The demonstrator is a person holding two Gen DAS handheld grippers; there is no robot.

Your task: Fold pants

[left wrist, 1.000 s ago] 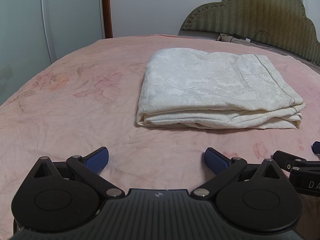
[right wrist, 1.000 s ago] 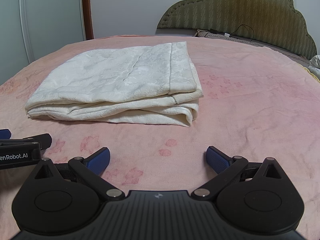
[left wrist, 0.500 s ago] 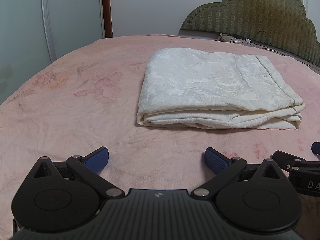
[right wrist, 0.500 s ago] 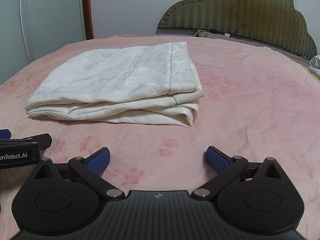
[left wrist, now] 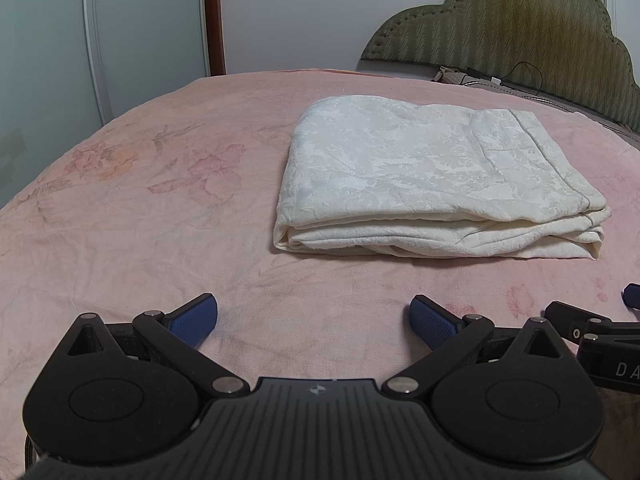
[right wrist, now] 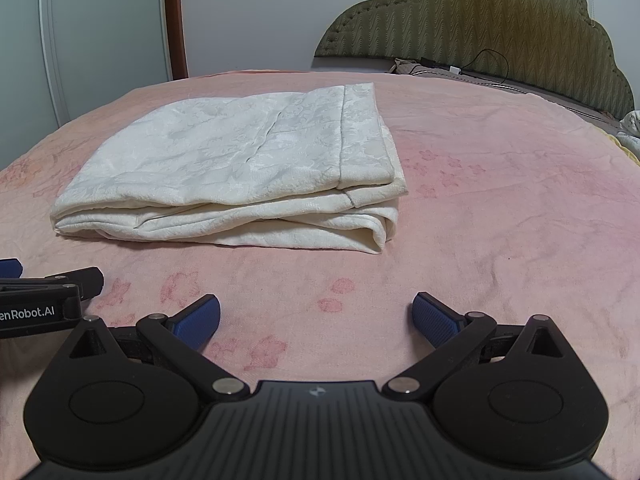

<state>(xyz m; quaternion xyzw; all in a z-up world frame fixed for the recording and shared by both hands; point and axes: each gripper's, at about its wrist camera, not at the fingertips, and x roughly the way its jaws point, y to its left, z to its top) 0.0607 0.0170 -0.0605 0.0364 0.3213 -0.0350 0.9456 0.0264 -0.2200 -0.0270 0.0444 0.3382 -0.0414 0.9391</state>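
- My left gripper [left wrist: 314,316] hangs low over the bed [left wrist: 120,220], jaws spread wide with nothing between the blue pads [left wrist: 196,318].
- My right gripper [right wrist: 316,316] sits the same way, jaws apart and empty, just beside the left one.
- The pants [left wrist: 432,184] lie folded into a thick cream rectangle on the bed, well ahead of both grippers and touching neither.
- From the left wrist I see the stacked edges at the near side and a rounded fold at the left end; part of the right gripper's body pokes in at the right edge.
- From the right wrist the pants [right wrist: 240,176] sit left of centre, a hemmed band running across the top layer near the right end, and the left gripper's body with partial white lettering shows at the left edge.
- I see no containers here.
- The bed carries a pink floral cover; a padded olive headboard [right wrist: 480,28] stands at the far right, a cable [right wrist: 480,68] near its base, and pale wardrobe doors [left wrist: 100,40] on the left.
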